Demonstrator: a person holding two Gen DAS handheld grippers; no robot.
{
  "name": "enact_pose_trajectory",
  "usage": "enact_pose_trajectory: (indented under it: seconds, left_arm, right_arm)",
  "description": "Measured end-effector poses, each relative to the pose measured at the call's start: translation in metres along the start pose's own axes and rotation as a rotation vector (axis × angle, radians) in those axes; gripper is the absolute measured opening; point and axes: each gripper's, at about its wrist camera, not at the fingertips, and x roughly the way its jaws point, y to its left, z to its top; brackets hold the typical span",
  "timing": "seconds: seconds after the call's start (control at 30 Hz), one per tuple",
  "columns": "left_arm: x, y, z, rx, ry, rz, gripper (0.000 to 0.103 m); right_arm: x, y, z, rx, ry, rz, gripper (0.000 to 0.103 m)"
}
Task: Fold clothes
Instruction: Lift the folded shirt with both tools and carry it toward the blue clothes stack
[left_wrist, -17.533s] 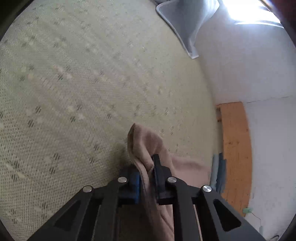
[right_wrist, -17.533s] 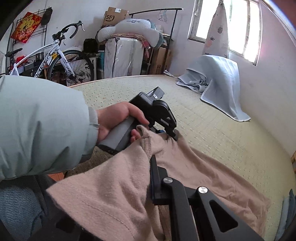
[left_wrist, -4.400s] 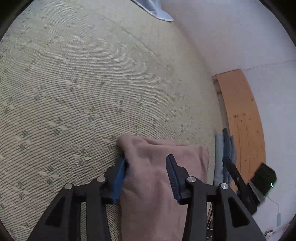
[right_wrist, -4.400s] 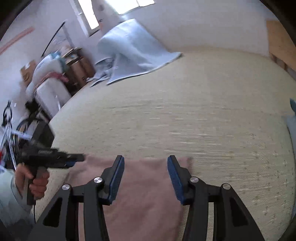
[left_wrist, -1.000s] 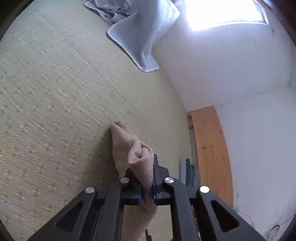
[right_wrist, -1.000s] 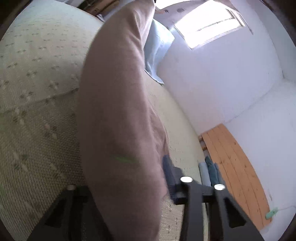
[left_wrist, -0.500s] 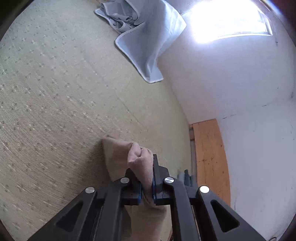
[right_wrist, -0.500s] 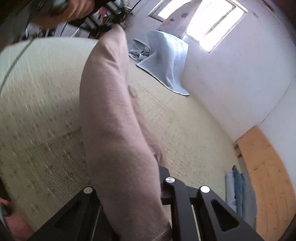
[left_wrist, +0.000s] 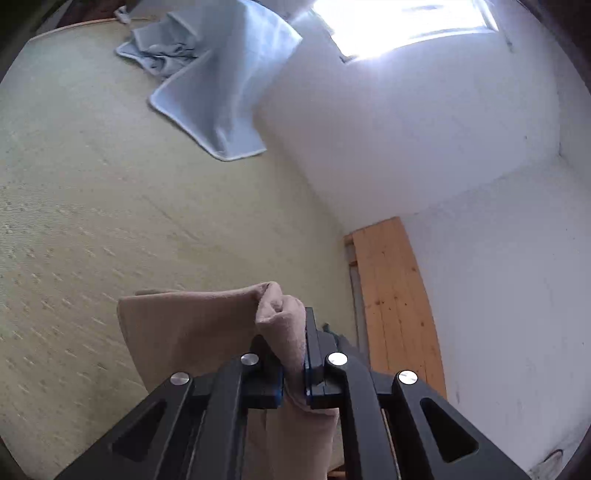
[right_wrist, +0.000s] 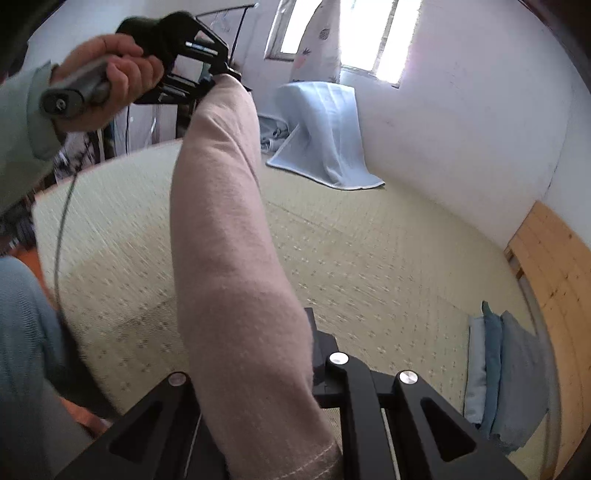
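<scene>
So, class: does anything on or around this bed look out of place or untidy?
Yes: the pale blue blanket is slumped in a heap at the mat's far end, partly propped against the wall under the window, unlike the neat folded stack.

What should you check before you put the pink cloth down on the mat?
1. Left gripper pinching the pink cloth: ok, jaws shut on a bunched corner.
2. Right gripper holding the other end: ok, cloth fills the jaws.
3. Cloth lifted off the mat: cannot tell, its lower edge is hidden.
4. Mat under it free of other things: ok where it shows; the blue blanket lies far off.
5. Folded stack by the wooden board out of the way: ok.
</scene>
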Motion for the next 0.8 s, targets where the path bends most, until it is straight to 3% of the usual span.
enact_pose_trajectory:
  seconds: [0.17,0.3,0.5,0.8]
  left_arm:
    - [0.024,-0.064,-0.023,0.039,0.045,-0.005,0.006]
    - [0.061,-0.118,-0.046,0.092,0.084,-0.001,0.006]
    - [0.138,-0.203,-0.088,0.183,0.193,-0.009,0.006]
    - [0.274,-0.332,-0.176,0.354,0.358,-0.049,0.006]
  right_arm:
    - [-0.059,-0.052,-0.007,0.087,-0.041,0.017,0.008]
    - [-0.092,-0.097,-0.021,0.154,-0.073,-0.021,0.008]
    - [-0.141,-0.175,-0.057,0.271,-0.1,-0.137,0.008]
    - [-0.203,-0.289,-0.114,0.427,-0.12,-0.36,0.008]
